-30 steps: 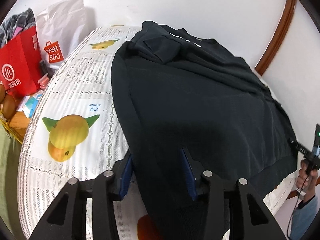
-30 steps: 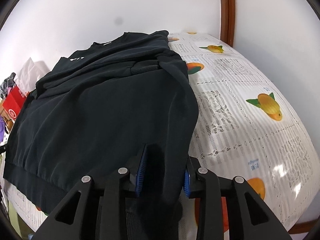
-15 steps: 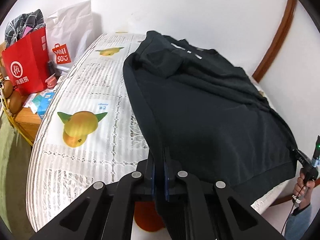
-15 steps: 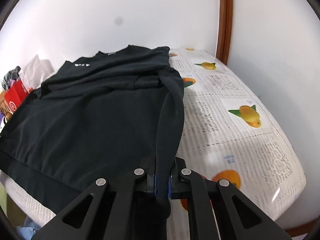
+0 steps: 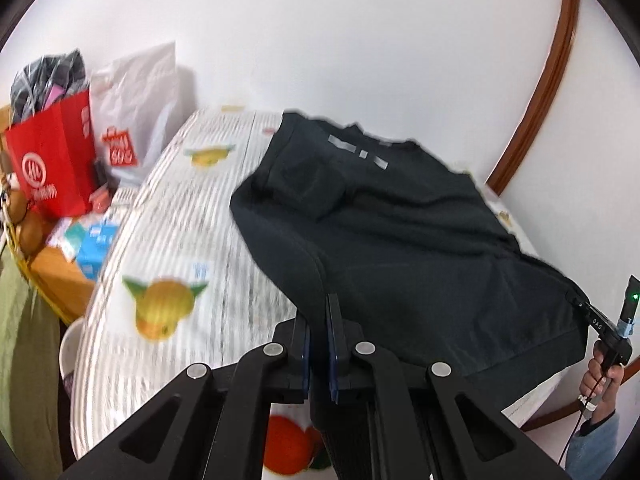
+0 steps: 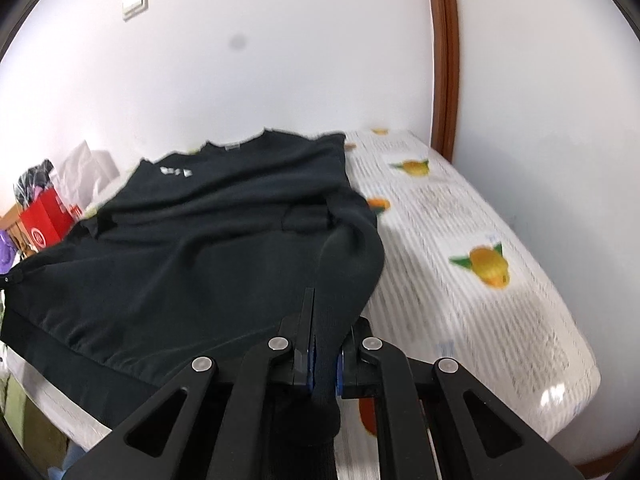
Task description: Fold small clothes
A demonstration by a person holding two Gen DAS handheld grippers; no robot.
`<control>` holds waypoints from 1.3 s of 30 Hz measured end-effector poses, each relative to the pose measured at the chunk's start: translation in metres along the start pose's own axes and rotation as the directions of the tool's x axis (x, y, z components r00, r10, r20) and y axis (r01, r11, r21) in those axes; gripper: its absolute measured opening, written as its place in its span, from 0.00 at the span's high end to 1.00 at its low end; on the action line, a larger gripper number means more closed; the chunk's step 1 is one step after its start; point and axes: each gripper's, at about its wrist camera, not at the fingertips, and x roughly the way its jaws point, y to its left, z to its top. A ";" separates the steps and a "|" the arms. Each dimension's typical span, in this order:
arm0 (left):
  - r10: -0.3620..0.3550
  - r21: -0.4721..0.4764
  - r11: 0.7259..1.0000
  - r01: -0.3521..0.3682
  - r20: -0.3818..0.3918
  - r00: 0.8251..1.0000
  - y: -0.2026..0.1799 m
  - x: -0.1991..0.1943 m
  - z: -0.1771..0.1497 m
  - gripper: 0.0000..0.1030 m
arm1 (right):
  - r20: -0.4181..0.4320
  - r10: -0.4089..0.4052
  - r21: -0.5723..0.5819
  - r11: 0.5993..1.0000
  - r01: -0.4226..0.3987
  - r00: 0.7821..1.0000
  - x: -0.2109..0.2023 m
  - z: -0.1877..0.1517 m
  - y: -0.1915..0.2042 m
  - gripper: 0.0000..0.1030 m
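Clutter sits at the far left of the tabletop (image 5: 180,240), which wears a white cloth printed with fruit: a red paper bag (image 5: 56,168), a white plastic bag (image 5: 136,92) behind it and small blue boxes (image 5: 94,240) nearer. A black sweatshirt (image 5: 400,240) lies spread over the tabletop's middle, its hem toward the near edge, with nothing on top of it. The left gripper (image 5: 318,340) has its fingers pressed together, pinching the sweatshirt's near left corner. The right gripper (image 6: 324,344) pinches the near right corner (image 6: 344,280) likewise, with cloth bunched between the blue pads. A hand (image 5: 600,380) holds that gripper.
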 end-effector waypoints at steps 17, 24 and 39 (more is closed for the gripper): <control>-0.003 -0.069 0.998 0.010 0.093 0.996 0.007 0.056 0.107 0.94 | 0.100 -0.055 -0.009 0.998 0.056 0.993 0.058 0.120 0.014 0.94; 0.063 -0.048 0.997 -0.060 0.059 0.996 0.003 0.106 0.137 0.94 | 0.075 -0.061 -0.014 0.998 0.063 0.995 0.115 0.146 0.016 0.94; 0.150 -0.018 0.988 -0.151 -0.048 0.988 0.021 0.193 0.139 0.93 | -0.110 -0.088 0.007 0.996 0.090 0.990 0.236 0.138 -0.005 0.93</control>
